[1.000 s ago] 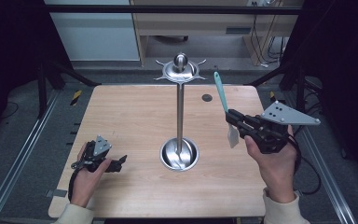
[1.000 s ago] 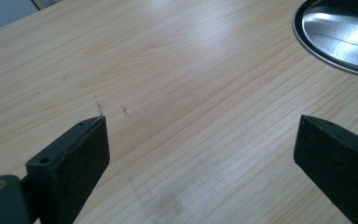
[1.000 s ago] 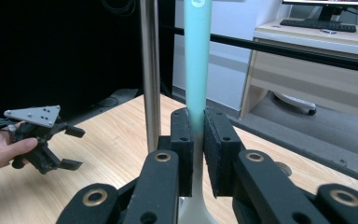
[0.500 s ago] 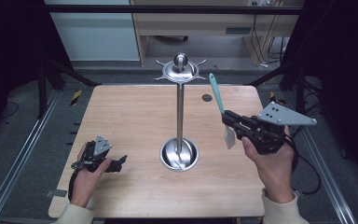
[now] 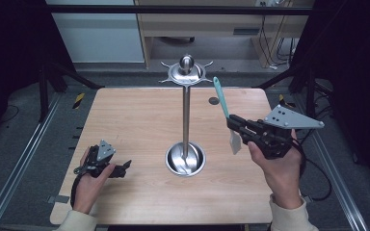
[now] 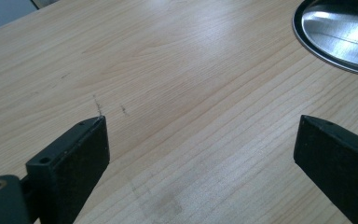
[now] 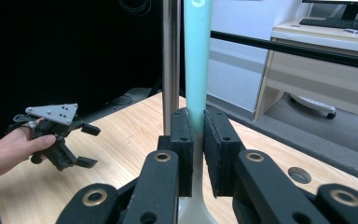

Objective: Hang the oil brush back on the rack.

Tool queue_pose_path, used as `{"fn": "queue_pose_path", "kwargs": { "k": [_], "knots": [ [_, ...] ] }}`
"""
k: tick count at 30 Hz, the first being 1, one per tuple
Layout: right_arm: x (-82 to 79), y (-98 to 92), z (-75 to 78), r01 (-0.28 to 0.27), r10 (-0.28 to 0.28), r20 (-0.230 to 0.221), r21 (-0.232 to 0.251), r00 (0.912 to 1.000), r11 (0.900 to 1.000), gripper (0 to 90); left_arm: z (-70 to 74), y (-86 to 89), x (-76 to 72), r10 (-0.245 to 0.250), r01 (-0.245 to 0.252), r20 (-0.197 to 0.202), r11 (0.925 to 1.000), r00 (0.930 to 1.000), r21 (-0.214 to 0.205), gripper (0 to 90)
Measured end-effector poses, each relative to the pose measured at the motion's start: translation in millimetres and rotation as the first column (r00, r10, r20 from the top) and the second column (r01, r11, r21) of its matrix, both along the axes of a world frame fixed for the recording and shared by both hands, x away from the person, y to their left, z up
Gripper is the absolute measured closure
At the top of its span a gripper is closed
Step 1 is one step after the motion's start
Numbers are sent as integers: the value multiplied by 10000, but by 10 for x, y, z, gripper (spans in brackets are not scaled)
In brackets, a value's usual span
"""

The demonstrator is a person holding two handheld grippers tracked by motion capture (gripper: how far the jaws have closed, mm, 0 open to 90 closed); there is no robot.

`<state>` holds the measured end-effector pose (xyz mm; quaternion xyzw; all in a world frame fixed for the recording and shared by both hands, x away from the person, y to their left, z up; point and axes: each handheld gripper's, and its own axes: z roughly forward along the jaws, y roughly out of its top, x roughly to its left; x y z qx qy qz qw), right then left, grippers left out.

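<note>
My right gripper [image 5: 237,126] is clamped on one teal spatula [image 5: 224,109], held upright to the right of the single steel stand [image 5: 186,115]. My left gripper [image 5: 120,167], jaws apart, rests left of the stand's base on the table [image 5: 125,115].

Matt wood table [image 5: 139,115] — glossy polished-metal stand [image 5: 186,120].

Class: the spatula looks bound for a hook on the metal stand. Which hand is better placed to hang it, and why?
Right. The right gripper is shut on the spatula, held upright beside the stand. The left gripper rests open on the table.
</note>
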<state>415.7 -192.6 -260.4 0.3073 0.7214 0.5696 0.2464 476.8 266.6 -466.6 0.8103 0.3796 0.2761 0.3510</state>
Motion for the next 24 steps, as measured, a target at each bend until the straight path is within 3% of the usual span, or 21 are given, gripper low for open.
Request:
{"fn": "queue_pose_path", "kwargs": {
  "k": [24],
  "knots": [
    [91, 142, -89, -241, 243, -258, 83, 9994, 9997, 826, -6, -10, -3, -29, 29, -20, 10000, 10000, 29, 31]
  ]
}}
